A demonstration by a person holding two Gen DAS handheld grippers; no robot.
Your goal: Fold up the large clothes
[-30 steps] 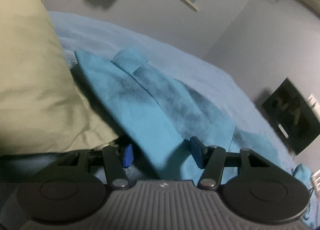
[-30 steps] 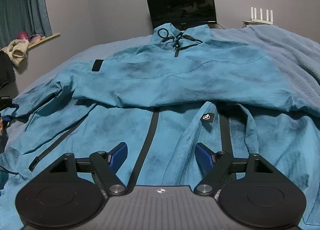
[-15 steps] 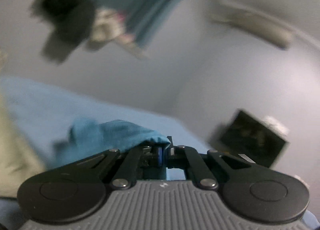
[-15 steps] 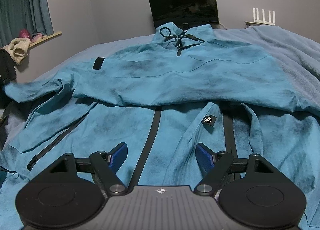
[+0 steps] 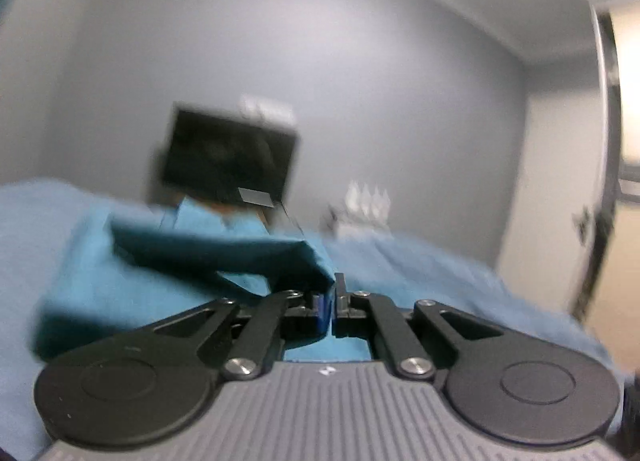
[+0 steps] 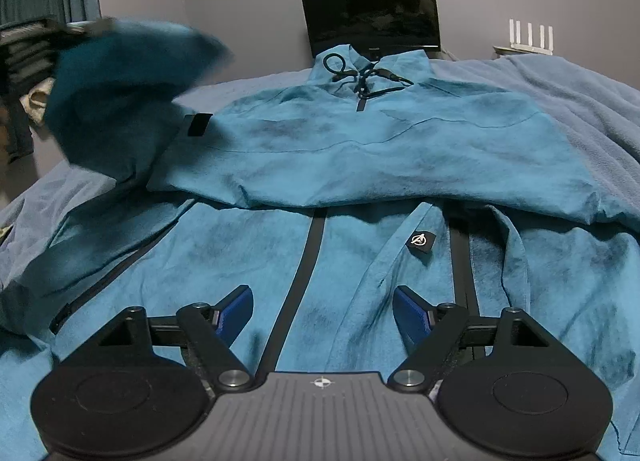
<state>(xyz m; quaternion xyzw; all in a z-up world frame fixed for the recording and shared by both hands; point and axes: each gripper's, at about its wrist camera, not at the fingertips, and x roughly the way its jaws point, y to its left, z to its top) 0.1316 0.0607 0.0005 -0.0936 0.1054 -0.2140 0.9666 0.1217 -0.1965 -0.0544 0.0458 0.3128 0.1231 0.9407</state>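
A large teal jacket (image 6: 360,149) lies spread on the bed, collar and black drawstrings toward the far end, its right sleeve folded across the chest. My left gripper (image 5: 333,301) is shut on the cuff of the left sleeve (image 5: 224,257), which hangs blurred in the air. In the right wrist view that lifted sleeve (image 6: 128,73) swings at the upper left. My right gripper (image 6: 322,315) hovers open above the jacket's hem near the black front zipper (image 6: 300,281), with no cloth between its blue pads.
A light blue blanket (image 6: 580,101) covers the bed. A dark monitor (image 6: 372,17) leans on the far wall, with a white router (image 6: 528,37) to its right. Curtains and folded clothes (image 6: 24,49) fill the left edge. A doorway (image 5: 628,141) shows at right in the left wrist view.
The left gripper shut on the sleeve cuff, lifted it off the bed beside the pillow and swung round toward the monitor. The right gripper stayed where it was.
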